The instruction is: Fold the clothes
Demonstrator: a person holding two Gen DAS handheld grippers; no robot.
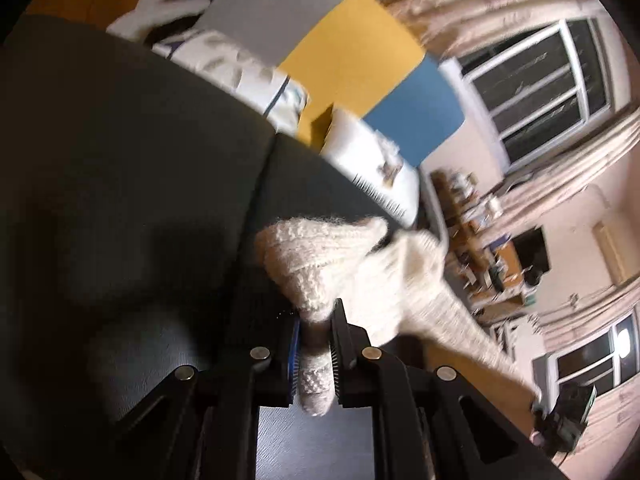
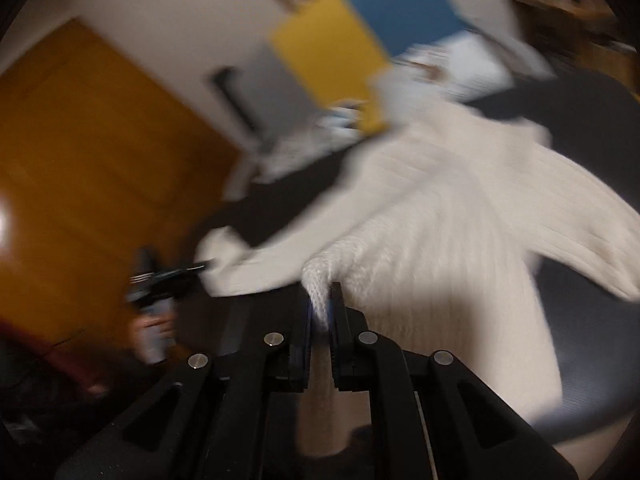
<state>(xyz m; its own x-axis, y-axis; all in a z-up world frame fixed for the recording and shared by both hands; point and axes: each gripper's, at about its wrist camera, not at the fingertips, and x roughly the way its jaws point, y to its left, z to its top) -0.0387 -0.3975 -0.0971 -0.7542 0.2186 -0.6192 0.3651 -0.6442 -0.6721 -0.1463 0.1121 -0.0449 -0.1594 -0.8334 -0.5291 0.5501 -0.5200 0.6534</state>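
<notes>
A cream knitted sweater (image 2: 448, 240) lies partly lifted over the dark bed cover (image 2: 580, 112). My right gripper (image 2: 320, 304) is shut on a pinched ridge of its knit, and the rest fans out to the right, blurred. In the left wrist view my left gripper (image 1: 316, 340) is shut on another bunched fold of the sweater (image 1: 320, 264), which stretches away to the lower right towards the other gripper (image 1: 564, 420). The left gripper shows small in the right wrist view (image 2: 192, 270), gripping the sweater's far corner.
Dark bed cover (image 1: 120, 152) fills the left of the left wrist view. White pillows (image 1: 248, 76) line its far edge below grey, yellow and blue wall panels (image 1: 352, 56). Windows with curtains (image 1: 536, 92) and a cluttered desk (image 1: 480, 248) stand right. An orange door (image 2: 80, 168) is left.
</notes>
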